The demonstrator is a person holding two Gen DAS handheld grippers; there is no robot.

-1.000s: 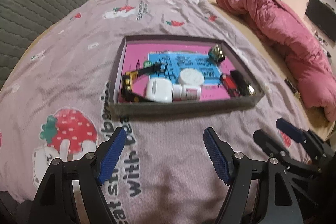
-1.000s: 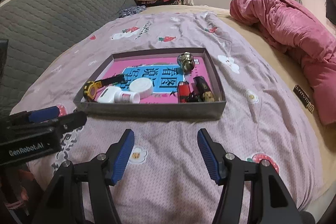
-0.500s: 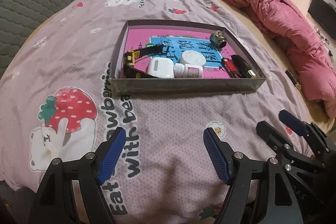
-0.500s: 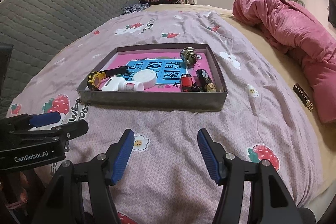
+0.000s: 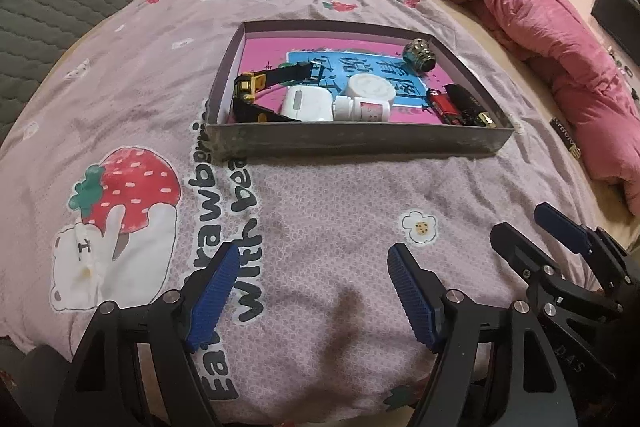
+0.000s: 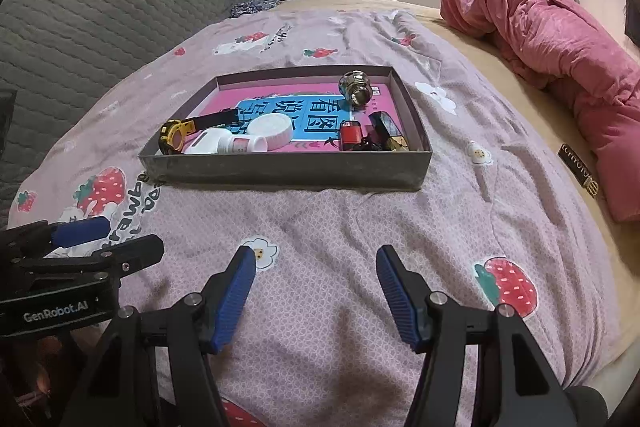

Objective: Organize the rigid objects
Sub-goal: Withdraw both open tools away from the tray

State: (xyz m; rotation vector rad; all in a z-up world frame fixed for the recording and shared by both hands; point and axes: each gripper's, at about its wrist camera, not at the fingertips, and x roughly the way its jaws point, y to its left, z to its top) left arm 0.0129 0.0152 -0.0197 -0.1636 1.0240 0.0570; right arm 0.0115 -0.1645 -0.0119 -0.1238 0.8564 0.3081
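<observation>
Bed under a pink strawberry-print sheet, carrying a shallow grey box near its middle. Inside the box, from its left wall: yellow-and-black watch in the near left corner, white case just beside it, white pill bottle lying on its side against the near wall, white round lid just behind the bottle, red battery and dark gold-tipped tube side by side near the near right corner, metal knob toward the far right corner. Left gripper spread and empty, hovering over the sheet short of the box. Right gripper likewise spread, empty, just beside the left one. Pink quilt heaped along the bed's right edge.
</observation>
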